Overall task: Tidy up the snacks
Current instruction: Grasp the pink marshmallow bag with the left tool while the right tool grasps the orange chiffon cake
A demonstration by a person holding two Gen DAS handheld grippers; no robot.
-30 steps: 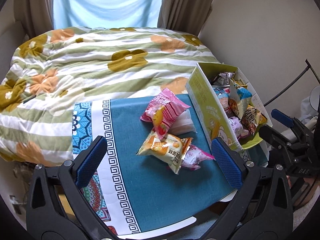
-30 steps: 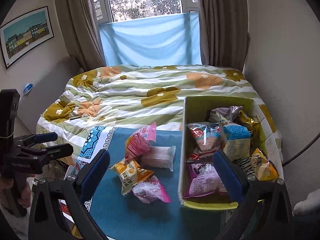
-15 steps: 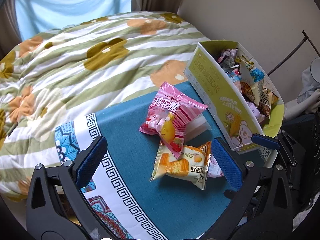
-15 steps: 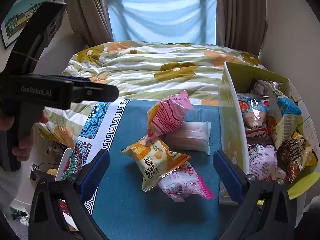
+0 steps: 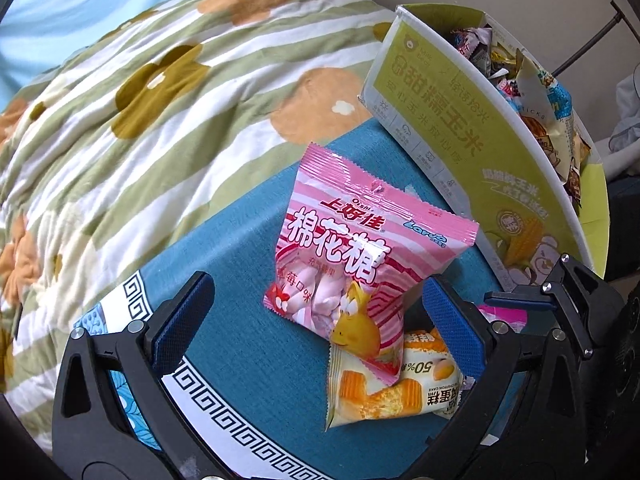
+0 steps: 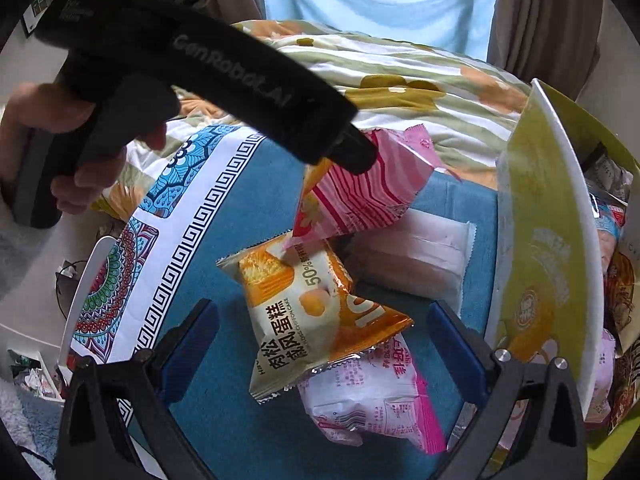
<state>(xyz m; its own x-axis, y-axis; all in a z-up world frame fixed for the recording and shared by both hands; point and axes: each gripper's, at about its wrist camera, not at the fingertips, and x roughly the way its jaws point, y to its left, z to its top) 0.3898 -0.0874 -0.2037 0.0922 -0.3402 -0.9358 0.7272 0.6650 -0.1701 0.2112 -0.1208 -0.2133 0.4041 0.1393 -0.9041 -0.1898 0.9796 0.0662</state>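
Note:
A pink marshmallow bag (image 5: 360, 248) lies on the teal cloth (image 5: 248, 240), overlapping an orange chiffon cake packet (image 5: 400, 388). My left gripper (image 5: 316, 328) is open, its jaws on either side of the pink bag's lower end. In the right wrist view the orange cake packet (image 6: 316, 312) lies between the open jaws of my right gripper (image 6: 324, 344), on top of a pink-white packet (image 6: 372, 400). The pink bag (image 6: 368, 196) and a pale translucent packet (image 6: 420, 256) lie beyond. The left gripper's body (image 6: 224, 80) reaches over the pink bag.
A yellow-green cardboard box (image 5: 460, 128) full of snacks stands at the right on the cloth, also shown in the right wrist view (image 6: 536, 248). A striped floral quilt (image 5: 140, 92) covers the bed behind. A wall and curtains are beyond.
Both grippers have moved forward and down toward the snack pile. The left now frames the pink bag and the right frames the orange packet. The snacks have not moved.

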